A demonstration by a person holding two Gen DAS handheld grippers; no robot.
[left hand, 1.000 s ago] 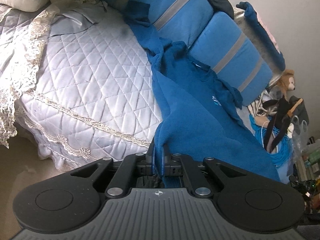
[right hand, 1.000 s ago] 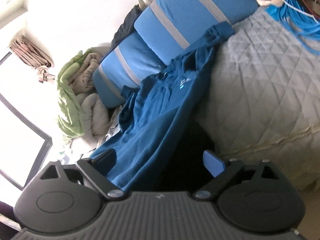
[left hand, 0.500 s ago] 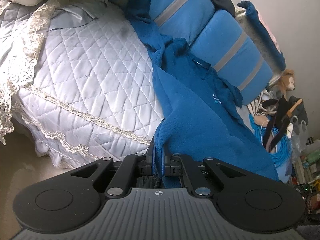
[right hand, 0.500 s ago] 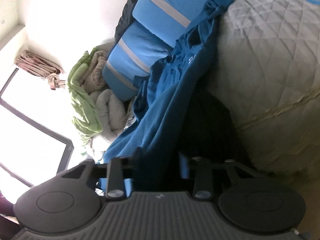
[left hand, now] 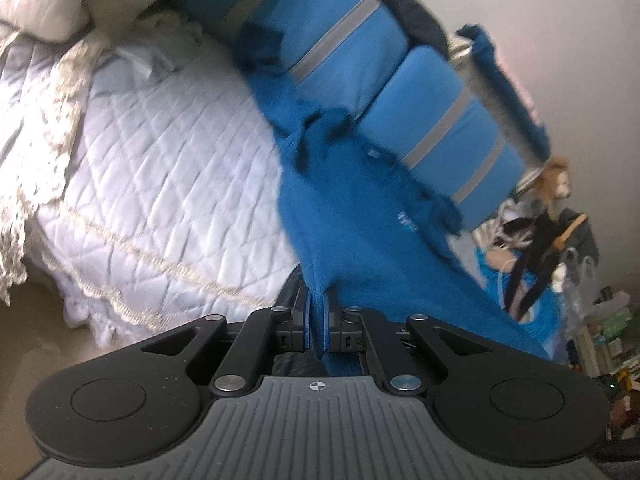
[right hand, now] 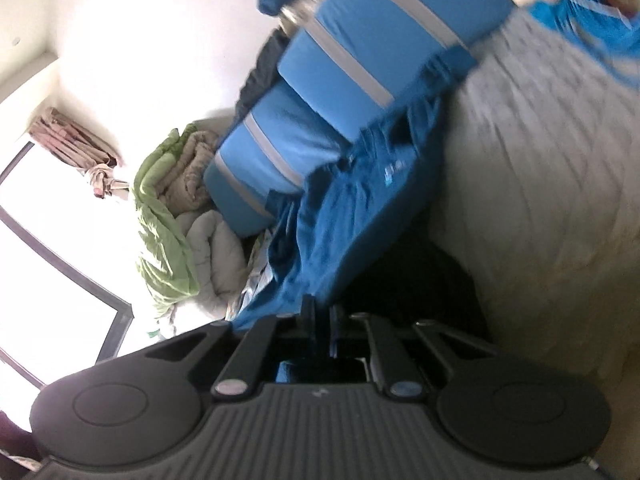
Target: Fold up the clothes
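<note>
A blue sweatshirt (left hand: 352, 216) with a small pale chest logo stretches from the bed's near edge up toward the pillows. My left gripper (left hand: 318, 320) is shut on its hem, with blue cloth pinched between the pads. In the right wrist view the same blue sweatshirt (right hand: 360, 208) hangs lifted off the quilt, casting a dark shadow beneath. My right gripper (right hand: 322, 322) is shut on another part of the hem. The far sleeves bunch against the pillows. Both views are blurred by motion.
The bed has a pale quilted cover (left hand: 152, 168) with lace trim. Blue pillows with grey stripes (left hand: 448, 128) line its head. A green and beige blanket pile (right hand: 172, 208) lies by the window. A plush toy (left hand: 554, 176), hangers and clutter stand beside the bed.
My right gripper went from open around the hem to shut on it, then swung. The left gripper kept its hold and pulled the sweatshirt taut. Both views now blur.
</note>
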